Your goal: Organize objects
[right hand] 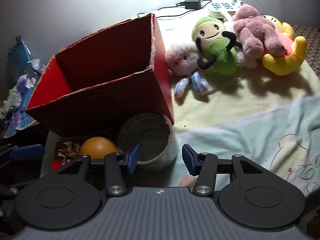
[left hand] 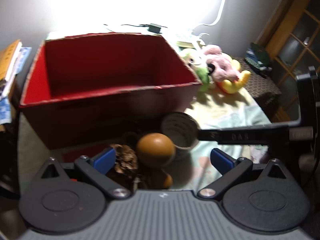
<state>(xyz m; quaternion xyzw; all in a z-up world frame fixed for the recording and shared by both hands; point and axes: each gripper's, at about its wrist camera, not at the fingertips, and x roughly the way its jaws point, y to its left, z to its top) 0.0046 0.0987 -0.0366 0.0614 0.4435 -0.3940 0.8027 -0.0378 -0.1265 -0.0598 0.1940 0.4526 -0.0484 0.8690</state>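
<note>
Working the cluster at the foot of the red box, lower centre of both frames, on a bed sheet rather than a bench. Left claw standing at full spread, gripping nothing, blue pads flanking the brown ball and pine cone without touching either; likely lining up a pick of the ball for the box. Right claw sitting partly open, straddling the near wall of the cardboard tube: left pad inside the mouth, right pad outside, no clear pad contact, so not counting it as a grip. Tube lying tilted, mouth facing the camera, touching the box's lower corner; ball just beside it to frame left, cone further left. Looking at the tube: grey-brown, thick rim, dark print around the wall, empty inside. Box standing open and empty as far as visible, presumably the drop target. Plush toys piling up at upper right, well apart, untouched. Power strip sitting behind them.
</note>
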